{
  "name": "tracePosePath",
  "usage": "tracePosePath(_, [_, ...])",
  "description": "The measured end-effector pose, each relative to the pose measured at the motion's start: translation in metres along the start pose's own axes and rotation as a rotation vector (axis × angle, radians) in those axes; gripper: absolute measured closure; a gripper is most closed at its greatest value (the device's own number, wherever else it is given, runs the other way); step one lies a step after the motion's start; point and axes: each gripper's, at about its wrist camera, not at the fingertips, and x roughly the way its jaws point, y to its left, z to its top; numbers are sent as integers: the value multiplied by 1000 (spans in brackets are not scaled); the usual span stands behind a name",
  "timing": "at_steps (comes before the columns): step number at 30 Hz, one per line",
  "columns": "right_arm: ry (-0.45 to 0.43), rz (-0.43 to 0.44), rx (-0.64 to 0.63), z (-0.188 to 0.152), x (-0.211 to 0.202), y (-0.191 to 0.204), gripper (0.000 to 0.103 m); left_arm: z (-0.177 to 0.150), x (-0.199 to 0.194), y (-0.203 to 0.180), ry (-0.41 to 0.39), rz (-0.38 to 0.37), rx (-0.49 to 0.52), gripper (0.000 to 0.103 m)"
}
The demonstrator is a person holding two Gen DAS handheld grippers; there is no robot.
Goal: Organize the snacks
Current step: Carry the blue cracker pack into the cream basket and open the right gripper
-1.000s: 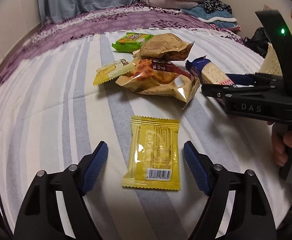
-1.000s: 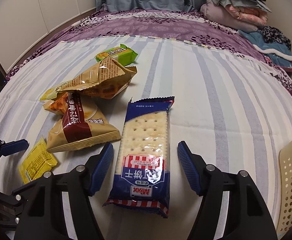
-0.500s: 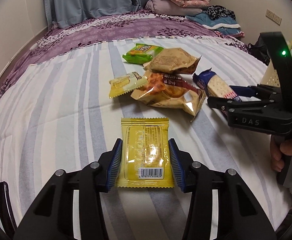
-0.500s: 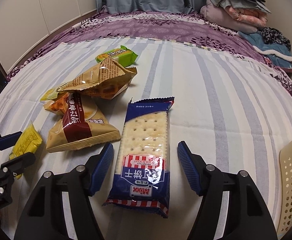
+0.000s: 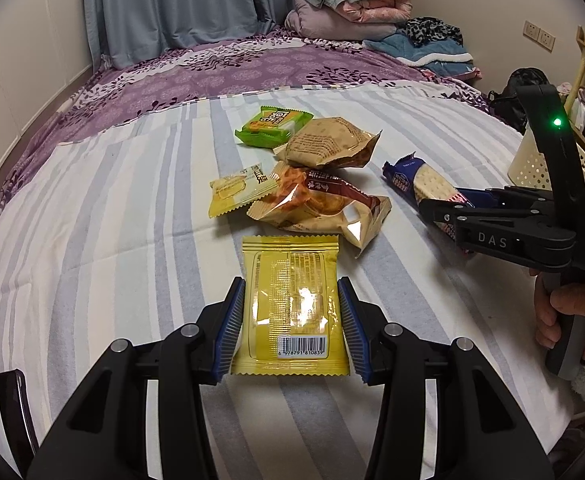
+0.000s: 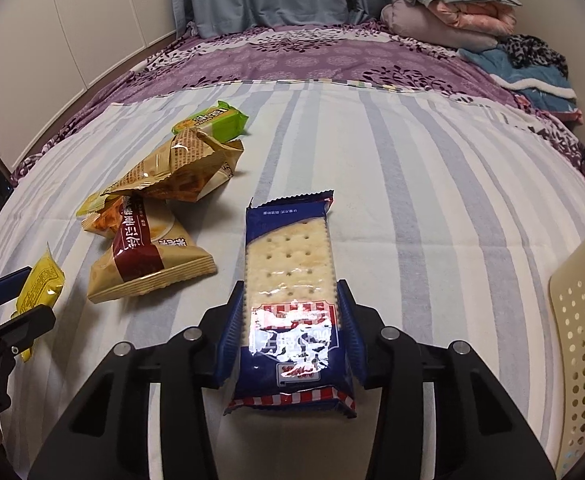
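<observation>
Snacks: yellow foil sachet (image 5: 292, 300) pinched by left gripper (image 5: 291, 326); blue cracker packet (image 6: 292, 300) pinched by right gripper (image 6: 291, 332).
Edges: perforated cream basket (image 6: 584, 320) right.
Room: striped bedsheet (image 6: 432, 208) bare far right.

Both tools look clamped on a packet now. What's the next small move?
Probably lift both and carry them toward the cream basket. The left tool pinches the yellow packet, the right tool the blue cracker pack, and both packets seem gripped squarely.
</observation>
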Motion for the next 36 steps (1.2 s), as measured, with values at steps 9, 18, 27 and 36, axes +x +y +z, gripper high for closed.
tracePosePath(9, [-42, 39, 64, -9, -28, -15, 59, 3, -9, -5, -16, -7, 3, 55])
tracePosePath(18, [-98, 81, 111, -18, -62, -27, 59, 1, -17, 0, -18, -31, -41, 55])
tracePosePath(27, [-170, 102, 141, -22, -97, -39, 59, 4, -30, -1, -42, -24, -42, 55])
tracePosePath(36, [-260, 89, 183, -27, -135, -59, 59, 9, -40, -12, -60, -30, -26, 55])
